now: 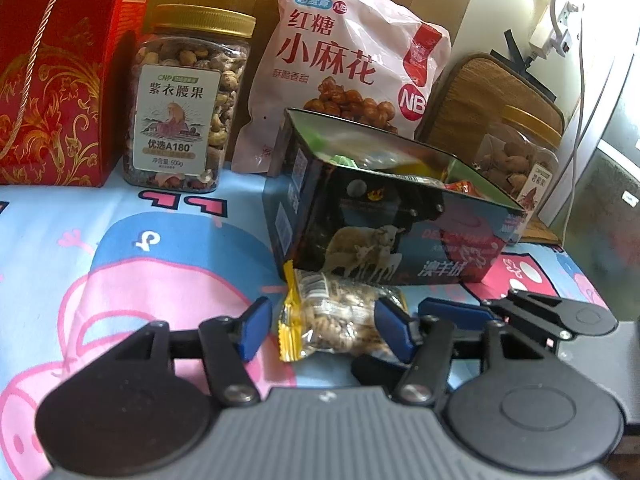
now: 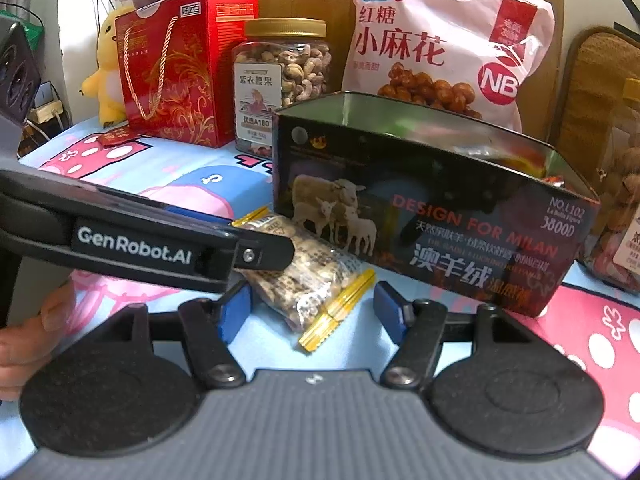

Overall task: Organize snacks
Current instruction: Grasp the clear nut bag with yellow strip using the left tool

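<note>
Behind, red gift box (image 1: 60, 76), gold-lidded nut jar (image 1: 188, 108) and pink snack bag (image 1: 344, 64); closer, glossy dark open box (image 1: 392, 220) holding wrappers. Crinkly clear nut packet (image 1: 336, 320) with yellow ends flat on cartoon-print desk (image 1: 120, 248), touching that box. Left claw (image 1: 322, 326) spread around packet, not pinching; right claw (image 2: 310, 312) spread wide, packet's yellow end between blue pads.
</note>
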Available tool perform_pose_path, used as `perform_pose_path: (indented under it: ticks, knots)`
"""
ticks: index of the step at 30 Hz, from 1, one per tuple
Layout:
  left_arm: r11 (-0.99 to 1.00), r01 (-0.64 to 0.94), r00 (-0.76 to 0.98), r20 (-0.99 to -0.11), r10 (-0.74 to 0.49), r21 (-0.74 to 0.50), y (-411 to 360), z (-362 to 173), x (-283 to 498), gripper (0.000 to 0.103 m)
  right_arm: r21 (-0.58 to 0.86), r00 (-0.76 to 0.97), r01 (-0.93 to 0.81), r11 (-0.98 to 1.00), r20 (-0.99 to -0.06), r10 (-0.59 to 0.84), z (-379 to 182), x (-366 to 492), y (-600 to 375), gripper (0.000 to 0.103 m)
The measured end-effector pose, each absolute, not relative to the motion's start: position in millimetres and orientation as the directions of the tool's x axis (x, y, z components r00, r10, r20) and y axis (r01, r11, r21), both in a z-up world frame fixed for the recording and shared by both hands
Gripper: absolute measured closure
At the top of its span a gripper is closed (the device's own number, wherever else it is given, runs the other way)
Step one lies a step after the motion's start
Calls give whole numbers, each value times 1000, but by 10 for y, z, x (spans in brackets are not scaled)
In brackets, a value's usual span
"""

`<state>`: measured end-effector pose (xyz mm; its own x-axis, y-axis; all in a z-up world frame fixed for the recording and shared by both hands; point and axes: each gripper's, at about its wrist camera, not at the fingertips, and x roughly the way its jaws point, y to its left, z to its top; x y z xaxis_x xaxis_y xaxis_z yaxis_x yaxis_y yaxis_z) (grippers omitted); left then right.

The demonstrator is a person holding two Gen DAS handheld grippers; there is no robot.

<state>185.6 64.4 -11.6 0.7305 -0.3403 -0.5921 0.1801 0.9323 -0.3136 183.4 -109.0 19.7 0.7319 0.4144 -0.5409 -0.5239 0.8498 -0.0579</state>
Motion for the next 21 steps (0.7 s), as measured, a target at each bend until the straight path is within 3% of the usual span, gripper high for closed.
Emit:
perform_pose_path:
  ticks: [3,9,21]
  knots:
    - [931,170,734,-589,-338,-322,659,-119,1853,41,-53,727,-530,846,-542,422,199,1843,-1097,38]
    - [926,194,725,-588,-359,-325,636,-128,1846,55,-97,735,-553,828,-524,430,199,1767,-1026,59]
    - [911,124,666,-647,-370,-392,790,-31,1545,56,-172,723,-585,793,-553,414,115,1395,-858,63]
